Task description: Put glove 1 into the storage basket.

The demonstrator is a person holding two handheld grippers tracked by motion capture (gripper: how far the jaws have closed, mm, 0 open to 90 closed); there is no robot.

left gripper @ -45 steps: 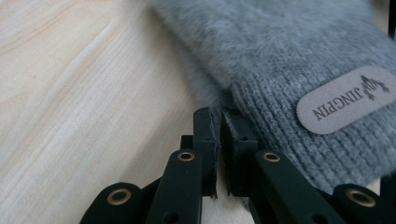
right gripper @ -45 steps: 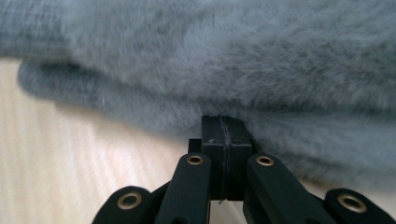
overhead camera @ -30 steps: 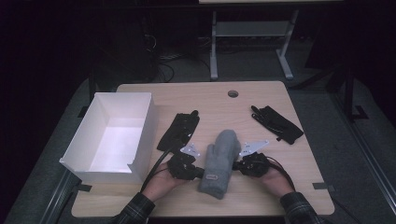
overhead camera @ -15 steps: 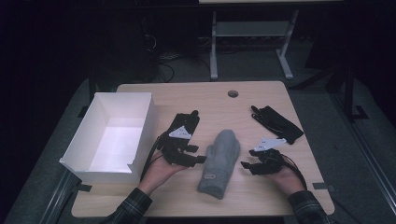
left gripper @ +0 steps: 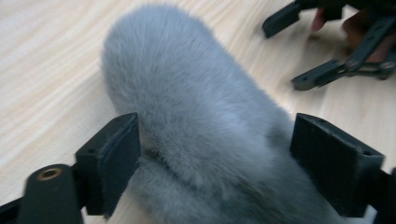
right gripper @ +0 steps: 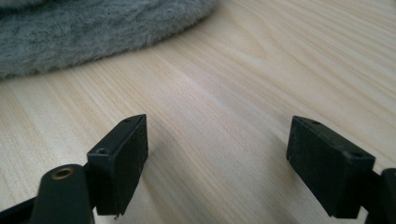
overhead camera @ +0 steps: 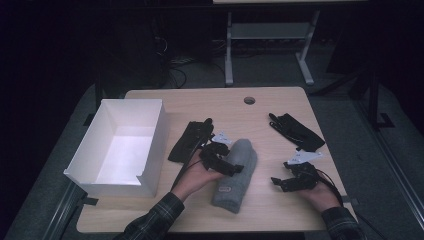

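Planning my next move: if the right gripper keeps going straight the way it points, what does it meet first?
Probably the grey fleece hat. The right gripper, jaws open, points over bare wooden table toward it; depth is uncertain.

The fuzzy sock (overhead camera: pixel 235 174) is plain grey, with a small pale label near its 6 o'clock end, and it lies on a light wood-grain tabletop (overhead camera: pixel 260 112). Both tongs, left (overhead camera: pixel 223 161) and right (overhead camera: pixel 285 182), are black with a pale grey plate on top. The box (overhead camera: pixel 150 145) at 9 o'clock is white, the two gloves (overhead camera: pixel 187 142) are black, and the person's sleeve (overhead camera: pixel 152 222) is a dark plaid.
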